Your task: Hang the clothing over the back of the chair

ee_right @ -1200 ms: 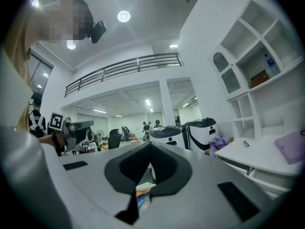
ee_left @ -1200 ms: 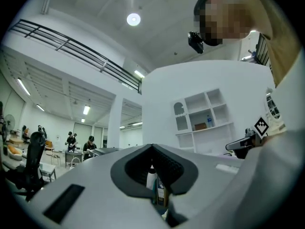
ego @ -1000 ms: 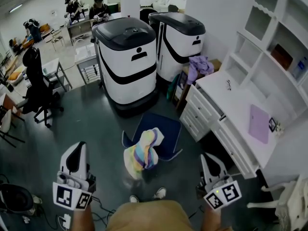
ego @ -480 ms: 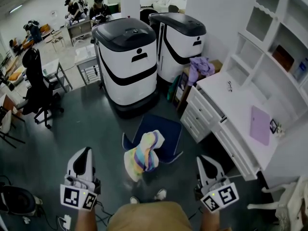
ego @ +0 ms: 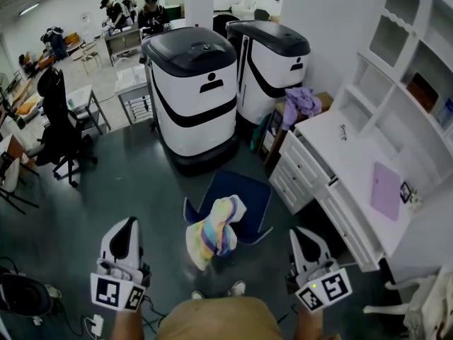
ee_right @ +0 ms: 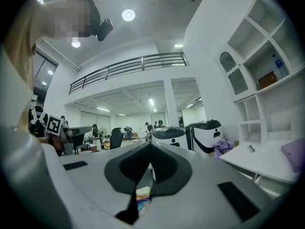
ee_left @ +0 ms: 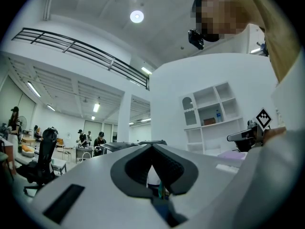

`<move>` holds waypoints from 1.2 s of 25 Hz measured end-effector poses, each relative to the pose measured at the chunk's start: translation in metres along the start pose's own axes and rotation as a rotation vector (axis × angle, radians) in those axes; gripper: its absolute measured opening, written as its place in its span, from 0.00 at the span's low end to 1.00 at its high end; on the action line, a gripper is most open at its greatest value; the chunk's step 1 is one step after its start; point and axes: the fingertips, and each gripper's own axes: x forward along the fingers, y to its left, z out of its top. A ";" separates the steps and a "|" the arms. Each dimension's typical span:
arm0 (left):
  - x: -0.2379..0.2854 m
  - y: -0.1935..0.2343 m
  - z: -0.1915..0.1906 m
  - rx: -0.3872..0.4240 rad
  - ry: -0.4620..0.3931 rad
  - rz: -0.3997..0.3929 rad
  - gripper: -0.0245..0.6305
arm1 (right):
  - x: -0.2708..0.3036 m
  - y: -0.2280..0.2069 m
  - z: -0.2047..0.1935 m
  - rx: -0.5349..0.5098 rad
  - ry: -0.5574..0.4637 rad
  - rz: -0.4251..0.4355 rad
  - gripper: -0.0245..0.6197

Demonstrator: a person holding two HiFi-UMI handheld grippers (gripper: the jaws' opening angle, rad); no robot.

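Hovering lower left & lower right, the left gripper (ego: 124,225) & right gripper (ego: 302,234), both pressed together w/ nothing held, flank the pastel striped cloth garment (ego: 212,229) draped on the dark blue chair's (ego: 244,190) near edge, frame centre, approx equidistant.

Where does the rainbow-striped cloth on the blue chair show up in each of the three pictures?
Head view: low centre, the striped cloth draped on the blue chair.
Left gripper view: a thin coloured sliver between the jaws, too small to be sure.
Right gripper view: low centre, striped cloth peeking through the jaw gap.
Shared landmark: white shelves, on the right in all three.
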 end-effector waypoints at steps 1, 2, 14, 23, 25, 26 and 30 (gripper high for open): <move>0.000 0.000 0.001 0.000 -0.002 0.001 0.04 | 0.002 0.000 0.002 -0.001 -0.003 0.004 0.04; 0.001 0.000 0.002 0.000 -0.004 0.002 0.04 | 0.003 0.001 0.003 -0.004 -0.007 0.007 0.04; -0.001 0.003 0.008 -0.006 -0.025 0.005 0.04 | 0.011 0.009 0.012 -0.026 -0.018 0.024 0.04; 0.002 0.003 0.005 -0.009 -0.005 -0.011 0.04 | 0.014 0.010 0.007 -0.018 -0.010 0.014 0.04; 0.002 0.003 0.005 -0.008 -0.006 -0.016 0.04 | 0.014 0.011 0.008 -0.020 -0.013 0.012 0.04; 0.002 0.002 0.005 -0.009 -0.006 -0.017 0.04 | 0.013 0.011 0.008 -0.021 -0.013 0.010 0.04; 0.003 0.001 0.002 -0.016 -0.003 -0.025 0.04 | 0.011 0.012 0.006 -0.021 -0.008 0.005 0.04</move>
